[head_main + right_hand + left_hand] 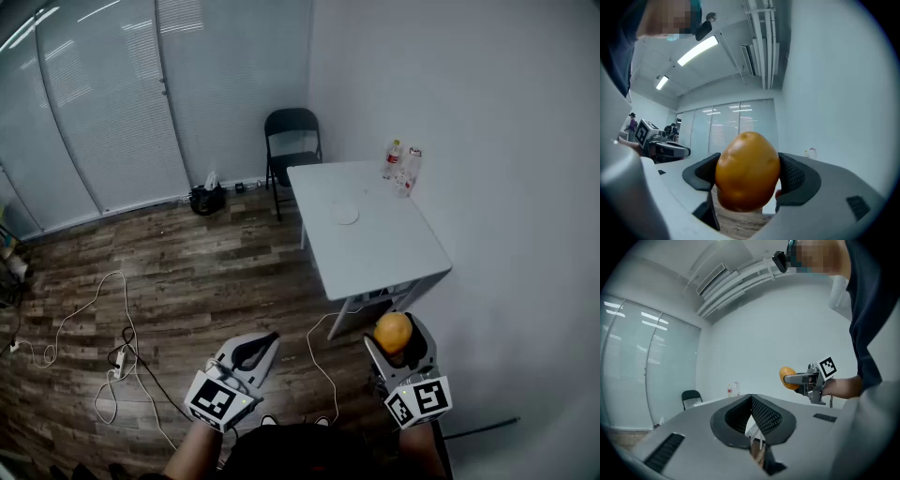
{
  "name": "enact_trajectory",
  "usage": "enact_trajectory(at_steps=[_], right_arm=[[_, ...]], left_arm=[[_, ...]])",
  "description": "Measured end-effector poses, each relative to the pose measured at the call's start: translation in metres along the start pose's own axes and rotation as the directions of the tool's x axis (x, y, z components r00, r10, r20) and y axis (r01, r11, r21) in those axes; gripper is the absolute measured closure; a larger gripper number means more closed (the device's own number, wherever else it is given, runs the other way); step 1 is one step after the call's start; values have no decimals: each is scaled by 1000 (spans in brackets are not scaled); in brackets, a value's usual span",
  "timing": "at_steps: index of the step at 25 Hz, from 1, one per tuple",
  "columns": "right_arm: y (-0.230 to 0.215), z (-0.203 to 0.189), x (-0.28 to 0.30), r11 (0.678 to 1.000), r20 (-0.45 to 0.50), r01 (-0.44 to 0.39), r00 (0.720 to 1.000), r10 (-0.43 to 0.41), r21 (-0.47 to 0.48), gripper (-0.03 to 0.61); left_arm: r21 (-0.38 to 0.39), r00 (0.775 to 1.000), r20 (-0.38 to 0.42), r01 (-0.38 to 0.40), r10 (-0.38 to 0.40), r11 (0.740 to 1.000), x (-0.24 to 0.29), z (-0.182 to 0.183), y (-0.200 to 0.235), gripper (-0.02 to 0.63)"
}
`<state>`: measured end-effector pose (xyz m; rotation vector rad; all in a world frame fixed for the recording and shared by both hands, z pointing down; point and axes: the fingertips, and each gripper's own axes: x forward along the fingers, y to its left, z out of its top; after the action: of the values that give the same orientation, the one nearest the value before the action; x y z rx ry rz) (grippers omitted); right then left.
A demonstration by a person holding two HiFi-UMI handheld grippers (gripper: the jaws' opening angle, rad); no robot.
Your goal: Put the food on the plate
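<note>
My right gripper point(398, 343) clamps the round orange food point(393, 331) for carrying to the far plate point(344, 214); left gripper point(260, 347) is pinched together, empty

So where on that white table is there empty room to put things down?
The near half of the table, from the plate to the front edge, is bare, and the plate looks empty too. Another bare strip lies between the plate and the chair end. Only the far right corner is crowded: two bottles stand there.
</note>
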<state>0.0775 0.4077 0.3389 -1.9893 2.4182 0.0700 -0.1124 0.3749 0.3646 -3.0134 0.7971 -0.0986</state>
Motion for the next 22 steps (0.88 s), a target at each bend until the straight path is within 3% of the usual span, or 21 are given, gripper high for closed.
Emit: enact_trajectory(at_steps=[4, 16, 22], right_arm=[[1, -3, 1, 1000, 12, -21, 1000, 21, -17, 183], [5, 0, 8, 999, 28, -33, 999, 33, 14, 183], [30, 0, 31, 999, 26, -32, 999, 32, 23, 184]], left_arm=[[-42, 1000, -4, -19, 19, 999, 2, 1, 4, 594], [-18, 1000, -4, 0, 0, 1000, -2, -5, 11, 594], [-28, 1000, -14, -4, 4, 1000, -24, -10, 36, 594]])
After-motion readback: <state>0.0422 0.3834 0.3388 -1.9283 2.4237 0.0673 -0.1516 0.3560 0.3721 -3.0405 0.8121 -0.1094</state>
